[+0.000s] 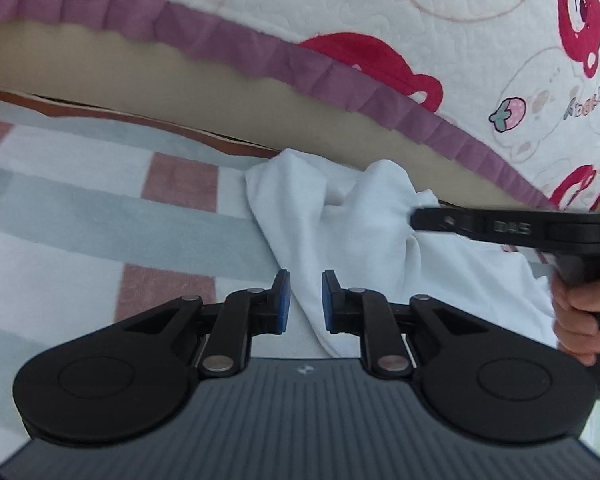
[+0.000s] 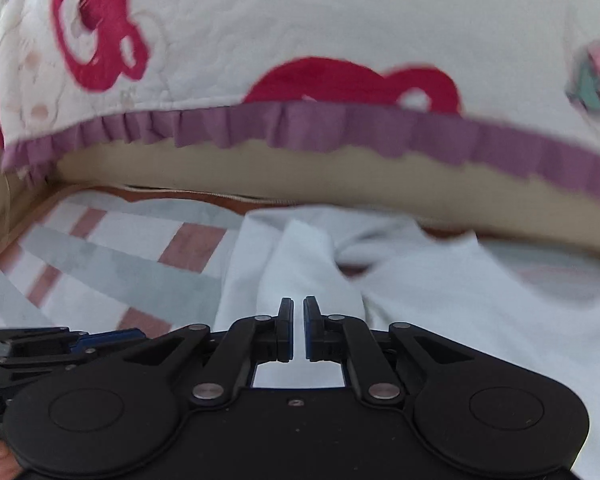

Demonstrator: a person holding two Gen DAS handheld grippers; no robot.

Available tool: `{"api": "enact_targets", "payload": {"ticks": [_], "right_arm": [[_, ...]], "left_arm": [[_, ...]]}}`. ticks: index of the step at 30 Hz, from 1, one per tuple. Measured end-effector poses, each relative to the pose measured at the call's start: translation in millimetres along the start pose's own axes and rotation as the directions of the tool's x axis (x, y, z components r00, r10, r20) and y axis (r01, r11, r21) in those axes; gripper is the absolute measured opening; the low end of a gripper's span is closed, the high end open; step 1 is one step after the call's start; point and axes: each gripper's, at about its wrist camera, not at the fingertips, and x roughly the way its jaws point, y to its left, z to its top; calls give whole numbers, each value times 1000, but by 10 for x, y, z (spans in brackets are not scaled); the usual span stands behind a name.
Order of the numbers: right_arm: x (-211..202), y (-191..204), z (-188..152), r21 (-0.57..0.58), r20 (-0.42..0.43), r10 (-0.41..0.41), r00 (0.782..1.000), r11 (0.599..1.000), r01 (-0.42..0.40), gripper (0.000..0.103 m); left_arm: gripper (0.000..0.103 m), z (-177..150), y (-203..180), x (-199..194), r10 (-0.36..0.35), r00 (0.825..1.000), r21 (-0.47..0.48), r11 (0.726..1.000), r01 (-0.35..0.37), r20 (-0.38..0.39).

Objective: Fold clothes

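A white garment (image 1: 352, 216) lies crumpled on a checked blanket (image 1: 100, 208) of white, grey-blue and dusty pink squares. The garment's far end is bunched into folds close to the tan cushion edge (image 1: 180, 68) that runs behind the blanket. Over that cushion hangs a quilted white cover (image 1: 440, 40) printed with red bears and strawberries and trimmed with a purple ruffle (image 1: 260, 52).

The left gripper (image 1: 303, 300) hovers above the near edge of the garment, its jaws parted with a clear gap between the blue pads (image 1: 285, 300) and nothing between them. Cloth shows through that gap, but the pads are not closed on it.

In the left wrist view the right gripper (image 1: 414, 218) reaches in from the side of the garment away from the bare blanket, held by a hand (image 1: 576, 320) wrapped round its handle. Its tip sits at a gathered bunch of the white fabric, and the cloth puckers toward it. In the right wrist view the right gripper (image 2: 299, 328) has its jaws nearly together with only a narrow slit between them, the garment (image 2: 420, 300) directly beneath. Whether fabric is pinched in that slit cannot be told from this blurred view.

The left gripper (image 2: 80, 340) shows at the edge of the right wrist view, just beside the garment over the blanket (image 2: 120, 264).
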Motion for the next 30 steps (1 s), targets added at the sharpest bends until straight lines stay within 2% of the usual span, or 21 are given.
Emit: {"api": "enact_targets", "payload": {"ticks": [1, 3, 5, 8, 10, 12, 13, 15, 16, 17, 20, 22, 25, 26, 30], "right_arm": [[44, 90, 40, -55, 8, -21, 1000, 998, 21, 17], [128, 243, 121, -133, 19, -32, 999, 991, 34, 18], [240, 280, 205, -71, -15, 67, 998, 995, -67, 32], [509, 319, 267, 1, -72, 107, 992, 994, -107, 45], [689, 319, 274, 47, -103, 84, 991, 996, -80, 48], [858, 316, 264, 64, -132, 26, 991, 998, -18, 60], [943, 315, 258, 72, -146, -2, 989, 997, 13, 62], [1064, 417, 221, -11, -153, -63, 986, 998, 62, 55], [1038, 466, 187, -60, -125, -61, 990, 997, 53, 27], [980, 481, 151, -81, -104, -25, 994, 997, 16, 6], [606, 466, 28, -29, -39, 104, 994, 994, -105, 6], [337, 459, -73, -6, -3, 183, 983, 983, -183, 6], [-20, 488, -297, -47, -43, 277, 960, 959, -279, 6], [-139, 497, -372, -59, -57, 308, 950, 949, -311, 6], [-514, 438, -717, -79, -131, 419, 898, 899, -431, 7]], "left_arm": [[15, -10, 44, 29, 4, 1000, -14, 1000, -4, -5], [15, -30, 133, 86, 11, 1000, -41, 999, -12, -16], [15, -51, 222, 144, 18, 999, -69, 997, -20, -27], [15, -81, 355, 230, 28, 999, -109, 993, -32, -43], [15, -85, 428, 232, -7, 999, -162, 987, -1, -46], [15, -72, 466, 219, -17, 999, -181, 983, 10, -39], [15, -66, 486, 213, -22, 999, -190, 982, 15, -36], [15, -53, 524, 199, -32, 999, -209, 978, 25, -29], [15, -46, 543, 193, -37, 999, -218, 975, 31, -25], [15, -40, 562, 186, -42, 999, -228, 973, 36, -22], [16, -14, 648, 148, -86, 996, -282, 956, 83, 0], [19, 8, 723, 111, -132, 991, -332, 934, 132, 23], [21, 2, 770, 79, -188, 981, -390, 901, 188, 40], [26, -6, 753, 73, -204, 978, -397, 895, 201, 36], [39, -51, 579, 67, -260, 965, -380, 895, 234, -17]]}}
